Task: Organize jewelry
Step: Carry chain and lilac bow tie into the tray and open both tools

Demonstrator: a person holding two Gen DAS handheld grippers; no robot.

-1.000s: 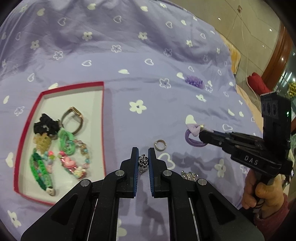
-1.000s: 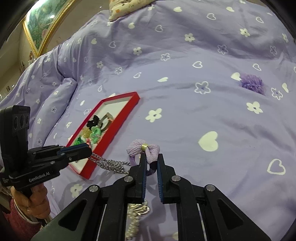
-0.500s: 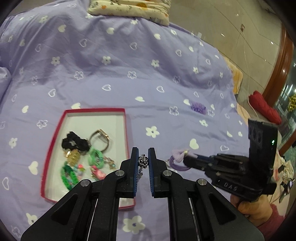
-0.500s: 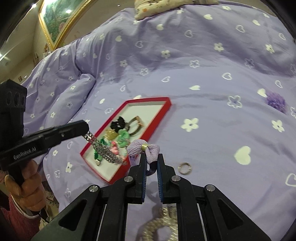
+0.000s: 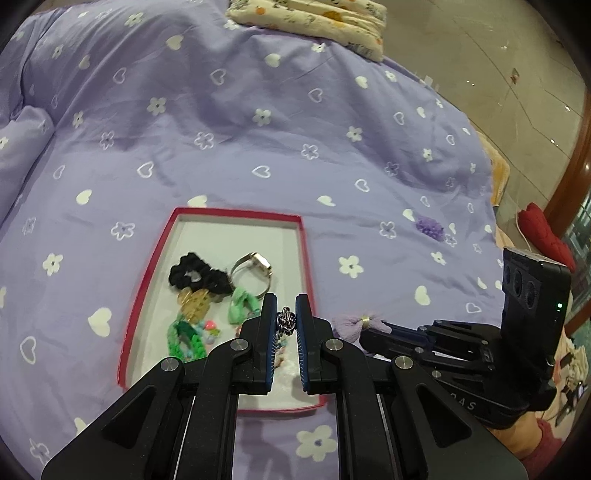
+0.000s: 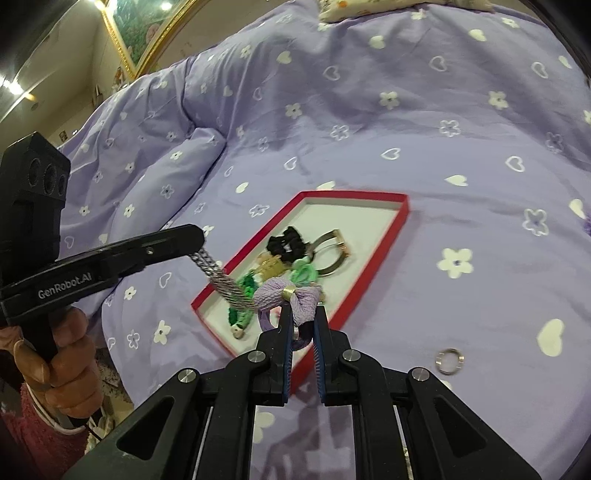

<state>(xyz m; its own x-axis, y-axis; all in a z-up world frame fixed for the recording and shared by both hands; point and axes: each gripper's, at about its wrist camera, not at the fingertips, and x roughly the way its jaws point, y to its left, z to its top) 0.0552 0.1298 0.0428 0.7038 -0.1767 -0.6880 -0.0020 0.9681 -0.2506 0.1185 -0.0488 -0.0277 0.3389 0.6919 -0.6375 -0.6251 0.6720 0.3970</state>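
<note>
A red-rimmed white tray (image 5: 303,254) (image 6: 400,221) lies on the purple bedspread and holds a black scrunchie (image 5: 195,275), a metal bangle (image 5: 255,267), green chains and beads. My left gripper (image 5: 286,319) is shut on a silver chain (image 5: 286,320), held above the tray's near end; the chain hangs down over the tray in the right wrist view (image 6: 221,278). My right gripper (image 6: 301,319) is shut on a lilac bow hair tie (image 6: 286,295), held above the tray's near right edge; the hair tie also shows in the left wrist view (image 5: 351,323).
A small metal ring (image 6: 448,361) lies on the bedspread right of the tray. A purple scrunchie (image 5: 428,226) lies farther right. A floral pillow (image 5: 306,18) sits at the bed's far end. The bed edge and floor are to the right.
Both grippers have risen and moved left over the tray, carrying the chain and the hair tie. The tray now sits directly under the two sets of fingers.
</note>
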